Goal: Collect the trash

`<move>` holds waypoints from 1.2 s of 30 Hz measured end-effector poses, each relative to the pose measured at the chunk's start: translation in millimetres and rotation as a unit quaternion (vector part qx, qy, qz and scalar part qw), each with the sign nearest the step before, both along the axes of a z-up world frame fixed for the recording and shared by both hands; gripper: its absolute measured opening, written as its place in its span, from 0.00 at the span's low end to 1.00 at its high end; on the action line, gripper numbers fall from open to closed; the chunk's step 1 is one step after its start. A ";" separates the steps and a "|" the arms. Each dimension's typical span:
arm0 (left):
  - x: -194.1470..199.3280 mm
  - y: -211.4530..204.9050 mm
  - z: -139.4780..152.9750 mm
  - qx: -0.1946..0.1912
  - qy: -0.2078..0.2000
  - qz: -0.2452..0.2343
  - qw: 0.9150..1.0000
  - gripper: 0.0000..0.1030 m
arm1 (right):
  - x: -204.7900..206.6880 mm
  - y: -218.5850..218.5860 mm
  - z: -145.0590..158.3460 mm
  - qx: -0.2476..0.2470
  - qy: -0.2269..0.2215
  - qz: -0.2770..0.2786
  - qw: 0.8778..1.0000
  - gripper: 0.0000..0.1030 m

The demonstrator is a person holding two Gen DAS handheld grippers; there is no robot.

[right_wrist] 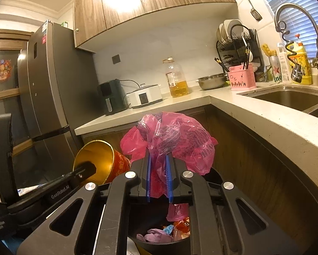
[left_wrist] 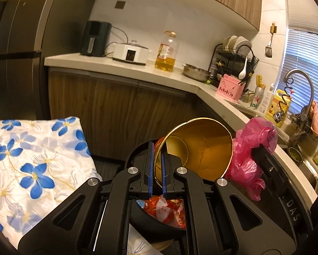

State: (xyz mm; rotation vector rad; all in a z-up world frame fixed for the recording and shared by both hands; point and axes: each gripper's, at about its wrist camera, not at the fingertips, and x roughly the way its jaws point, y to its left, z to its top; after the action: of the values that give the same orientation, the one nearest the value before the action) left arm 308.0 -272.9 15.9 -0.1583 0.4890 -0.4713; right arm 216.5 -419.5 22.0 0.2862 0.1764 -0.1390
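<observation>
left gripper (left_wrist: 156, 170): pinching rim of red round paper tub with gold lining (left_wrist: 203, 146) | right gripper (right_wrist: 159, 177): pinching crumpled pink plastic bag (right_wrist: 169, 138) | below both finger pairs: black round bin (right_wrist: 161, 241) with wrappers

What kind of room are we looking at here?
A home kitchen, most likely: a sink with a tall tap, a dish rack of plates on the counter, and a fridge.
</observation>
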 end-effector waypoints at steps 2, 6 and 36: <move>3.4 -1.3 -3.8 -0.001 0.008 0.000 1.000 0.05 | 4.0 -2.0 -0.6 0.004 0.002 0.000 1.000 0.24; 9.6 -3.0 -10.4 -0.002 0.024 -0.007 1.000 0.06 | 11.1 -4.3 -3.7 0.007 0.011 -0.001 1.000 0.36; -41.1 56.2 -9.8 0.041 0.002 0.071 0.997 0.92 | -29.6 29.2 2.0 -0.034 0.042 -0.012 0.998 0.84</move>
State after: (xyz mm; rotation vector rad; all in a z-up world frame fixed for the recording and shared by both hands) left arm 266.9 -216.7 6.2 -0.1133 0.4975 -0.3117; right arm 186.9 -390.2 23.9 0.2146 0.2507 -0.1798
